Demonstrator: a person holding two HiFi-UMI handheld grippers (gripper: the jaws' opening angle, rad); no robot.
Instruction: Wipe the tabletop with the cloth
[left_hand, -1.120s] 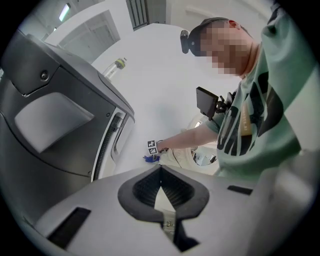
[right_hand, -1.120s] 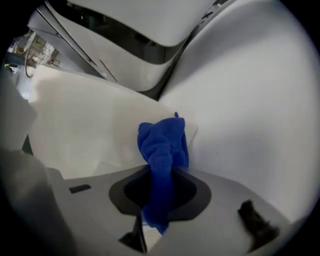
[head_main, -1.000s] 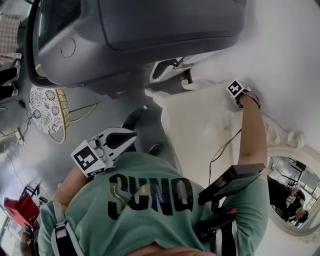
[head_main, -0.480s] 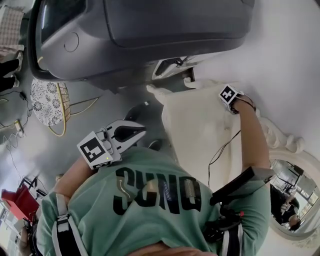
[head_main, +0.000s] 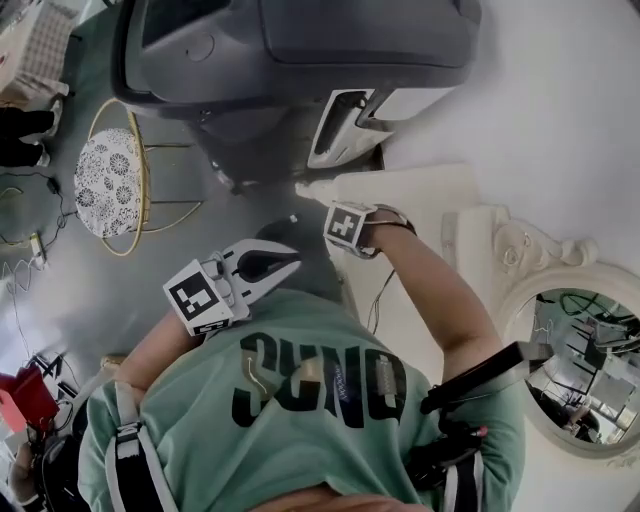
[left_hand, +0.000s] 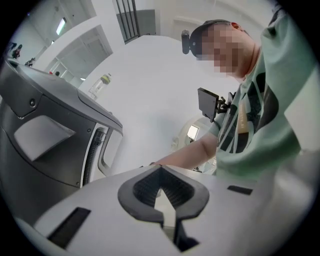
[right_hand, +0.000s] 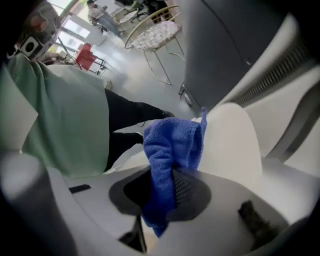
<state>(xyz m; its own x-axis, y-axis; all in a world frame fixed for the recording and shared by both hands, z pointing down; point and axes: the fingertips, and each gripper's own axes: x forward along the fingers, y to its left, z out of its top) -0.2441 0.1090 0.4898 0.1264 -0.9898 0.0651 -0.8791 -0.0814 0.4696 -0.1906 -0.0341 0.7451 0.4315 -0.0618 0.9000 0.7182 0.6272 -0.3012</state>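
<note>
Two grippers are shown. Right gripper (right_hand: 169, 172): the jaws are clamped on the blue cloth (right_hand: 172, 142), which is bunched between the pads and is seen at the edge of the cream tabletop (head_main: 432, 195); contact with the surface cannot be made out. Left gripper (left_hand: 160, 169): the jaws are closed tip to tip on nothing, and it is raised off the table, beside the green shirt (head_main: 320, 420). A grey machine (head_main: 300, 60) is seen beyond the tabletop.

left tongs (left_hand: 161, 167) closed and empty near chest, right arm (head_main: 440, 300) extended, right tongs (right_hand: 172, 172) clamping cloth (right_hand: 170, 142)
</note>
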